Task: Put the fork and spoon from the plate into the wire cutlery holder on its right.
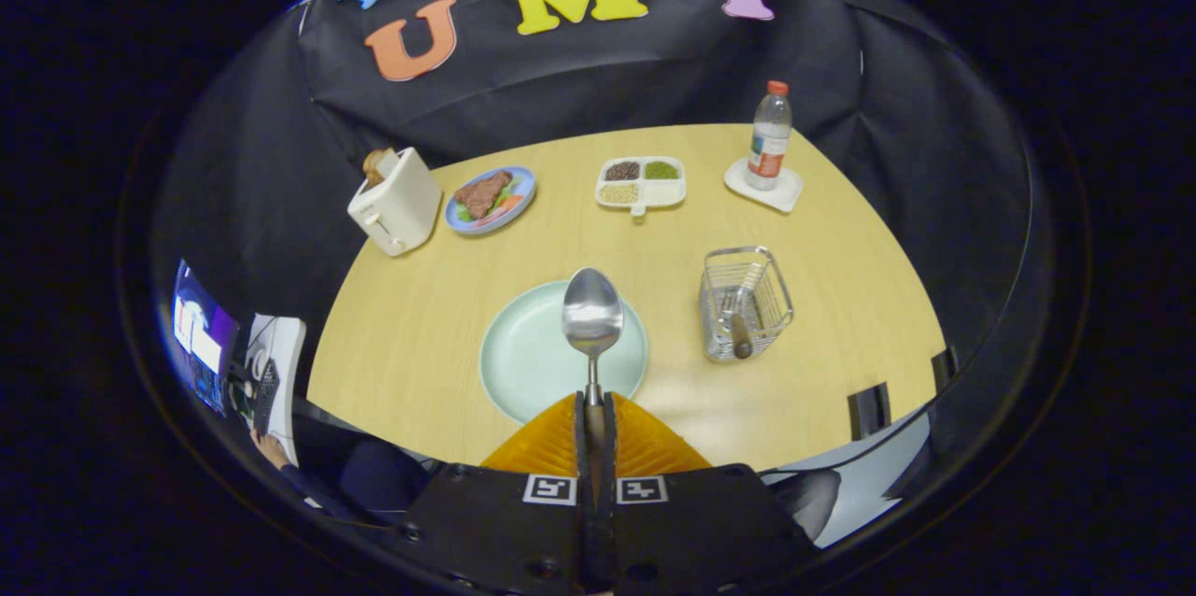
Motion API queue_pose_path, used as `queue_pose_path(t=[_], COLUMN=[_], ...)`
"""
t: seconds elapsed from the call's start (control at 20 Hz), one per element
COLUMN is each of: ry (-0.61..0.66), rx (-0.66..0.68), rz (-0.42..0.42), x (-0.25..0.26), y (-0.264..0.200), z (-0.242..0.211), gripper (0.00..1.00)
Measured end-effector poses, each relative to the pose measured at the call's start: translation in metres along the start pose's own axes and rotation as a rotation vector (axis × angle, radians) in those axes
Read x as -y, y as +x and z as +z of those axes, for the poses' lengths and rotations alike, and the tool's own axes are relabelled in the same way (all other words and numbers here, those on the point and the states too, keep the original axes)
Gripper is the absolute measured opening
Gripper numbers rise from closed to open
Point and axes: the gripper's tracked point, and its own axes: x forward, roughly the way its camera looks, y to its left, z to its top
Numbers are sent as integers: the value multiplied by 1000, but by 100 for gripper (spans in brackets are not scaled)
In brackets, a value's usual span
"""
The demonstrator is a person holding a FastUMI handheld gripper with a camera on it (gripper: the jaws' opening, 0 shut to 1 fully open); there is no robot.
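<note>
I had the gripper (595, 409) pinched tight on the spoon (592, 320), both orange fingers (551, 442) pressed against its handle, almost no gap between them. Spoon stuck straight out ahead of the fingers, bowl end forward, held up over the pale green plate (523, 362). Couldn't tell how high it sat above the plate.

Plate lay just beyond the fingertips on the wooden table (420, 325); I saw nothing else lying on its bare part.

To the right of the plate, near it but apart, stood the wire cutlery holder (745, 302). A wooden handle (738, 334) was already poking out of it, leaning toward me. I took that for the fork, but its head end was hidden inside the wire, so I couldn't confirm.

Further back, from my left: white toaster (397, 201) with bread in the slot, then a blue plate (491, 199) with meat and some vegetables just beside it, then a white divided tray (643, 182) with grains or beans in three of its sections. Far right stood a water bottle (769, 136) upright on a white coaster (764, 185).

Off the table, down on my left, a lit screen (201, 334) and a person's sleeve (374, 475).
</note>
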Motion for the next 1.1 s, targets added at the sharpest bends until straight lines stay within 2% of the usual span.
queue_pose_path(t=[0.2, 0.65, 1.1], ry=[51, 149, 188], rx=[4, -71, -146], rz=[-45, -82, -68], x=[40, 96, 110], y=[-6, 13, 26], z=[15, 33, 40], gripper=[1, 1, 1])
